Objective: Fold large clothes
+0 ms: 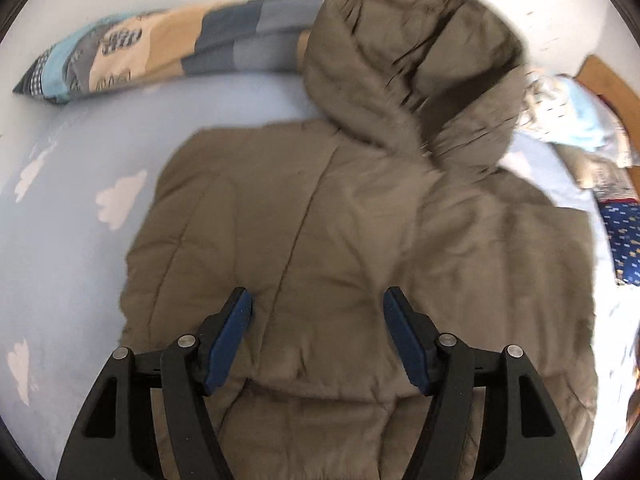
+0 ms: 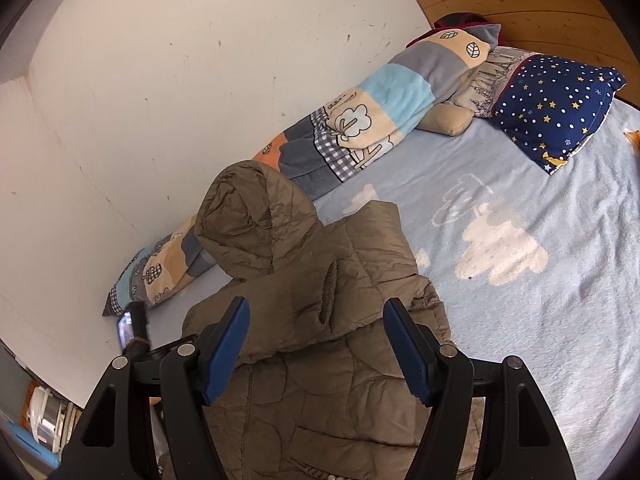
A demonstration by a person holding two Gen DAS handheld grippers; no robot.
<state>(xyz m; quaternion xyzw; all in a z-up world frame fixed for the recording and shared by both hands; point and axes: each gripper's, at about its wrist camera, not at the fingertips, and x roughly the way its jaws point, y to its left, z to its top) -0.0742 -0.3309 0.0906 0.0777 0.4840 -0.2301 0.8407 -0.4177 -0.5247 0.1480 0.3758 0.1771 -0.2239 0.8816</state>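
A large olive-brown quilted hooded jacket [image 1: 340, 240] is laid flat on a bed covered by a light blue sheet [image 1: 72, 240] printed with white clouds. The jacket's hood [image 1: 412, 68] is seen at the far end, toward the white wall [image 2: 160, 80], and rests against a rolled patchwork blanket [image 2: 360, 120] in blue, beige and grey, which runs along the wall. In the right wrist view a folded-over part of the jacket is seen lying across its body below the hood, with a quilted panel nearer the camera. The left gripper [image 1: 318, 336] is held above the lower body of the jacket, its blue-padded jaws spread moderately wide with nothing clamped between them; the fabric is seen beneath the gap, and contact cannot be told. The right gripper [image 2: 316, 344] is likewise held over the jacket with its jaws parted wide and nothing gripped. A dark blue pillow [image 2: 560, 112] with stars and dots is placed at the head of the bed, beside a wooden headboard [image 2: 520, 8]. A small beige cushion [image 2: 446, 118] is seen between the blanket and the pillow.
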